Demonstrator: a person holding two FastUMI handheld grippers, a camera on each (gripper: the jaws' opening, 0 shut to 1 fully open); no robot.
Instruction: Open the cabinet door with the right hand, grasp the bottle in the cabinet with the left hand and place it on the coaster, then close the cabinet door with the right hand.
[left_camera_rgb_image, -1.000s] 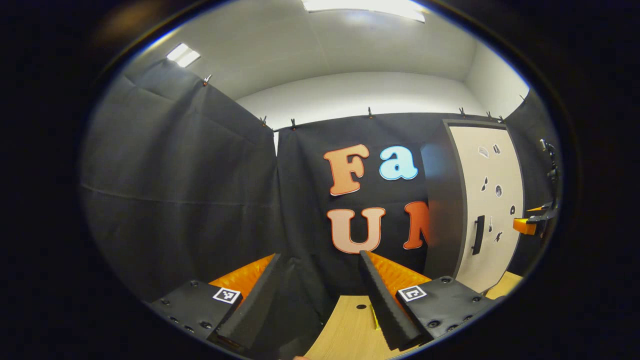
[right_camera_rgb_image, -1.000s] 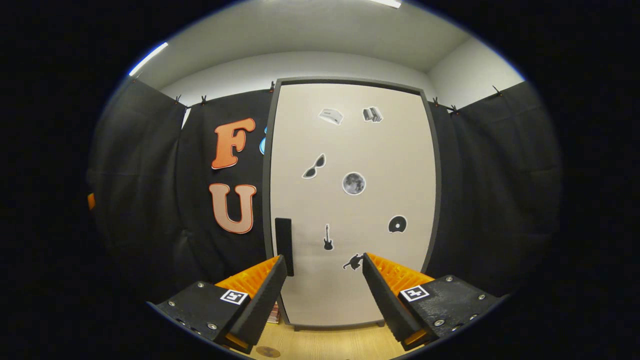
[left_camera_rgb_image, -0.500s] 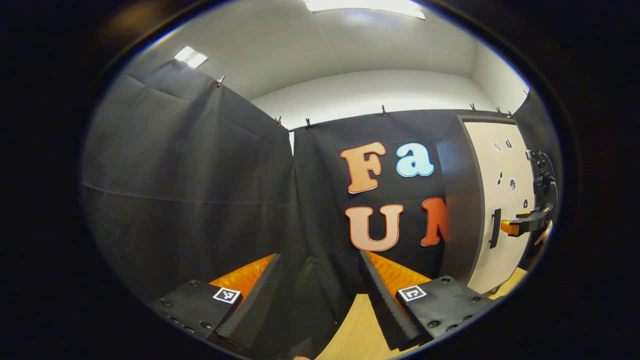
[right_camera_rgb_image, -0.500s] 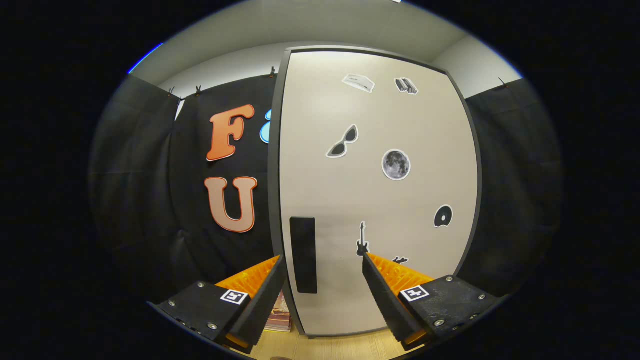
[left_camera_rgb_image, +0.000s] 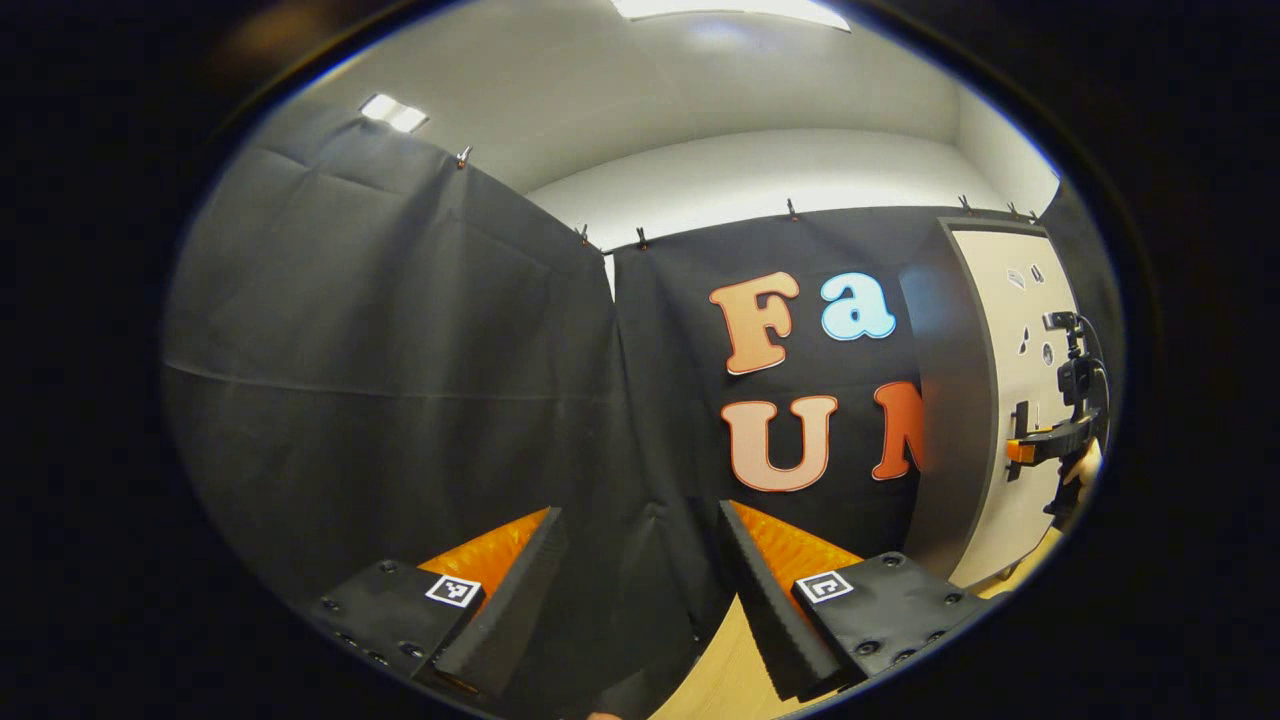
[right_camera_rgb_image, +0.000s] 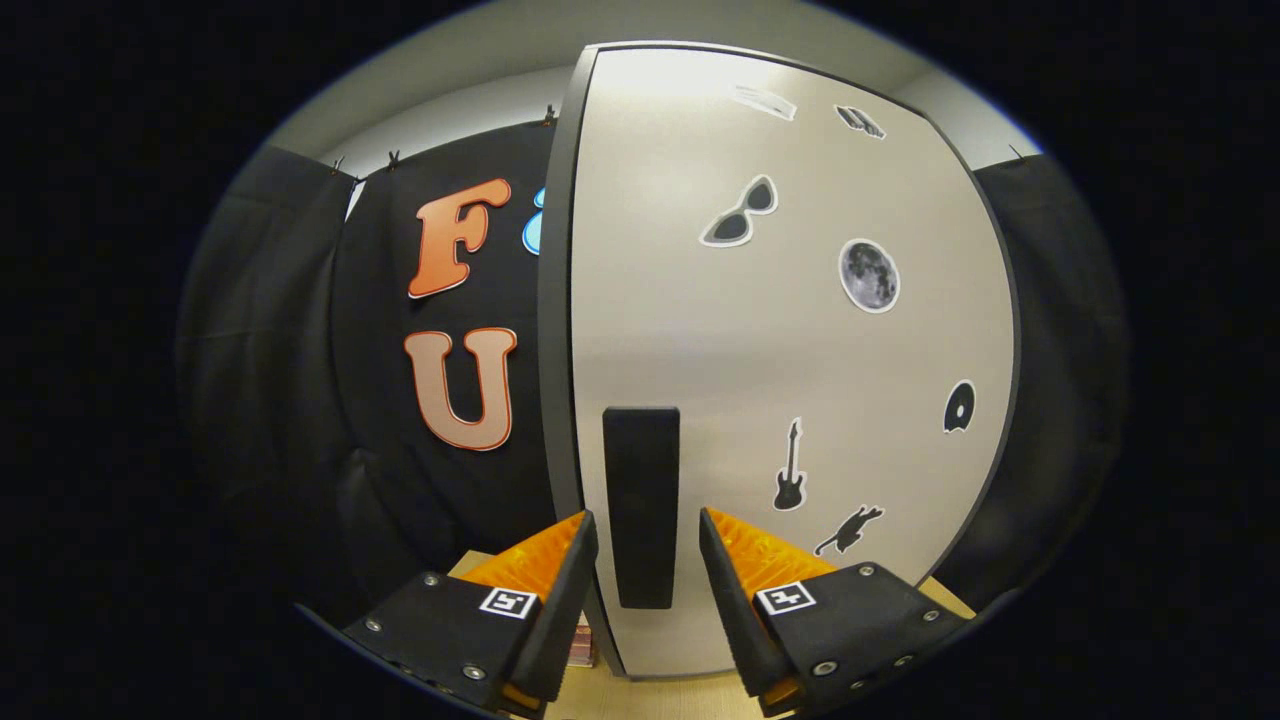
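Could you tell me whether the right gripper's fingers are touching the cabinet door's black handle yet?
Apart. In the right gripper view, the right gripper straddles the black handle, with a strip of pale cabinet door showing between the handle and each finger.

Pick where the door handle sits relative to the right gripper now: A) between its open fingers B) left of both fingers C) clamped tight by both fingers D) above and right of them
A: the black handle stands in the gap of the right gripper, fingers not yet pressing it.
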